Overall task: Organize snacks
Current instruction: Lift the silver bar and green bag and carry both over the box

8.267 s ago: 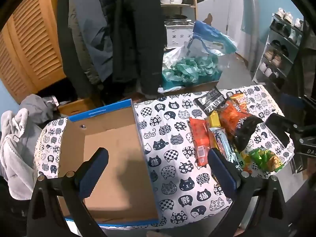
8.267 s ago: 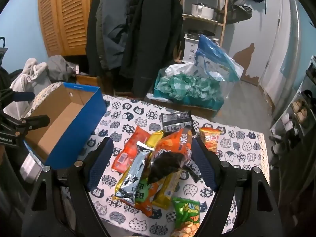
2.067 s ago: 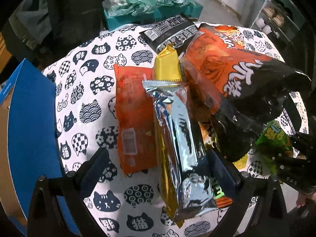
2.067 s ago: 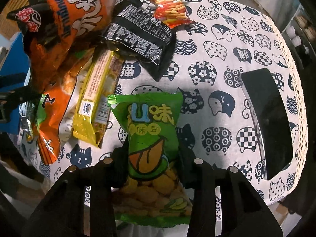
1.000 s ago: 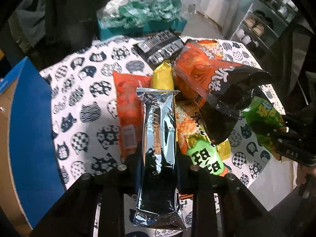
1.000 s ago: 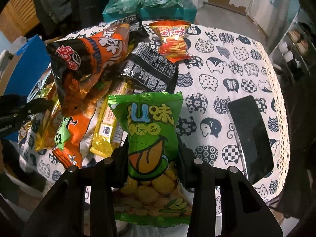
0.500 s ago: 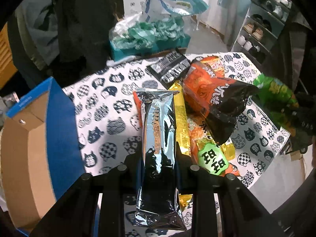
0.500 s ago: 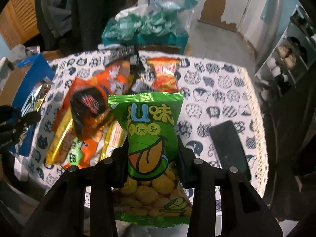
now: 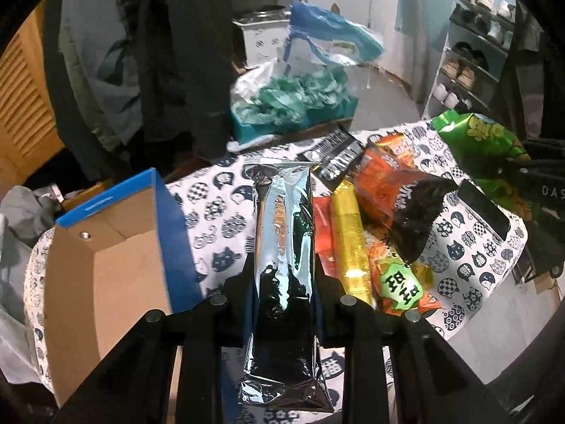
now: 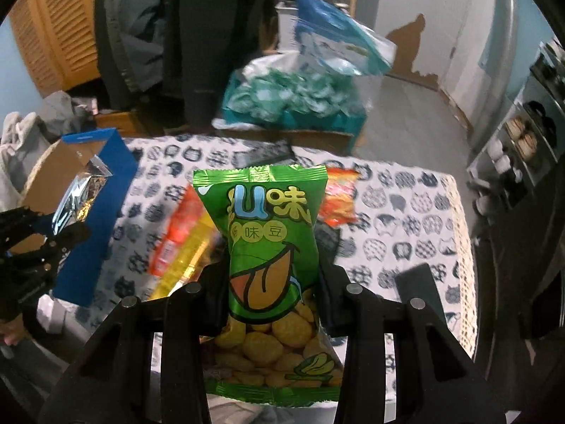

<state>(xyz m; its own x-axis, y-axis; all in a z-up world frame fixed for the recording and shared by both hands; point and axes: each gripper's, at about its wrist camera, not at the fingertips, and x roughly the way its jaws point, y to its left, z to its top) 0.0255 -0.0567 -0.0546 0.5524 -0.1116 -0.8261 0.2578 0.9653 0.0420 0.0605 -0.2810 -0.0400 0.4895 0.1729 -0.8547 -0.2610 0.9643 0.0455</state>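
Observation:
My left gripper [image 9: 283, 279] is shut on a long silver foil snack pack [image 9: 282, 247] and holds it above the table, just right of the open blue cardboard box [image 9: 106, 268]. My right gripper [image 10: 272, 275] is shut on a green bag of broad beans [image 10: 268, 233], lifted above the table. The green bag also shows at the right of the left wrist view [image 9: 476, 141]. The silver pack shows by the box in the right wrist view [image 10: 81, 190]. The remaining snacks, an orange-black chip bag [image 9: 399, 187], a yellow bar [image 9: 349, 236] and a black pack [image 9: 335, 155], lie on the cat-print tablecloth [image 9: 219, 208].
A black phone [image 9: 483, 208] lies near the table's right edge. A teal bin of plastic bags [image 9: 293, 106] stands behind the table. Coats hang at the back and a shoe rack [image 9: 469, 56] stands at the right. Grey clothes lie left of the box.
Both grippers closed on their packs and rose with them. My left gripper has carried the silver pack toward the box. My right gripper has lifted the green bag higher and pulled back.

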